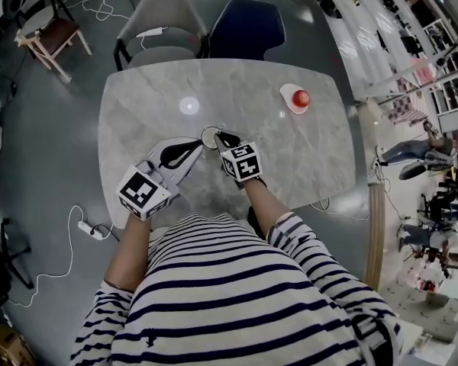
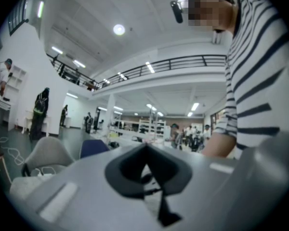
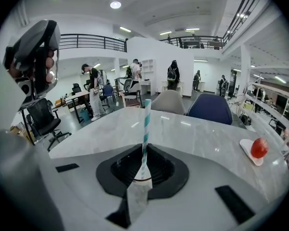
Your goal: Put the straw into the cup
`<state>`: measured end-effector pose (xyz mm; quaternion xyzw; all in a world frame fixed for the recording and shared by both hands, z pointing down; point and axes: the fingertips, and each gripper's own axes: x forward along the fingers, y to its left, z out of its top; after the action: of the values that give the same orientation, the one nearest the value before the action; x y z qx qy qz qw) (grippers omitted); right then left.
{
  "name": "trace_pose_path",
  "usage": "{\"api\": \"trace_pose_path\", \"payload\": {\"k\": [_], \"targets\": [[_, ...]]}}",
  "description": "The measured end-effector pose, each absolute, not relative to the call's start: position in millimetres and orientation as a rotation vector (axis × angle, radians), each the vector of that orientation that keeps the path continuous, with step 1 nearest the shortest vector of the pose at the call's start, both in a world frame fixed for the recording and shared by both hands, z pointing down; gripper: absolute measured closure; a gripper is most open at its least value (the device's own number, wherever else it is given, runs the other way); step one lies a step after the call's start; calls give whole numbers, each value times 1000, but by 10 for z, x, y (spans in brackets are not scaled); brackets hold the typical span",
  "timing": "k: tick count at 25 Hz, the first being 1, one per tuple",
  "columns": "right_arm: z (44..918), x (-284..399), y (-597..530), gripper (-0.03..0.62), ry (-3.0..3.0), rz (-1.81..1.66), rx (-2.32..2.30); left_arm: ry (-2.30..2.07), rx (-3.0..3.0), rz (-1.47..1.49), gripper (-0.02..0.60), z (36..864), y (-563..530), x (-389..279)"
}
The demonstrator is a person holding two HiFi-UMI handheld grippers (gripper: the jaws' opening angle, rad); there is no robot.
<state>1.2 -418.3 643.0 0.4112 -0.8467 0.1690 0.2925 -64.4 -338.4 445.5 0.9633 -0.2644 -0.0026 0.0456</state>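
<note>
A small round cup (image 1: pixel 209 136) stands on the marble table (image 1: pixel 153 97), close in front of me. Both grippers meet at it. My right gripper (image 1: pixel 220 138) (image 3: pixel 144 149) is shut on a teal-and-white striped straw (image 3: pixel 145 121), which stands upright between its jaws; a pale translucent shape shows in the gap below. My left gripper (image 1: pixel 200 145) (image 2: pixel 147 150) has its tips together beside the cup's left rim, tilted up toward the ceiling. Nothing shows between its jaws, and I cannot tell whether it touches the cup.
A red ball (image 1: pixel 301 97) (image 3: pixel 259 148) rests on a white dish (image 1: pixel 288 97) at the table's far right. A grey chair (image 1: pixel 164 21) and a blue chair (image 1: pixel 248 25) stand behind the table. A power strip (image 1: pixel 90 229) lies on the floor at left.
</note>
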Motion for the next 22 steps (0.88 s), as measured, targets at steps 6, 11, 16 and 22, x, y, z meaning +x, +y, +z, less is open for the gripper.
{"api": "trace_pose_path", "payload": {"k": [6,11,16,22], "targets": [[6437,57,-4193,551,-2220,476,1124,-792,2947,-14,575,4424,-3372,-654],[6400,57,-4205,507,-2225,489,1139,-786,2949,-25,575,4433,-3378,-652],[6327,86,-4184,507,-2246,497,1155,-779,2954,-30,575,4419,-3388,-622],[6143,68,-4136,507,-2305,480,1178,-779,2958,-36,575,4426,-3388,-618]]}}
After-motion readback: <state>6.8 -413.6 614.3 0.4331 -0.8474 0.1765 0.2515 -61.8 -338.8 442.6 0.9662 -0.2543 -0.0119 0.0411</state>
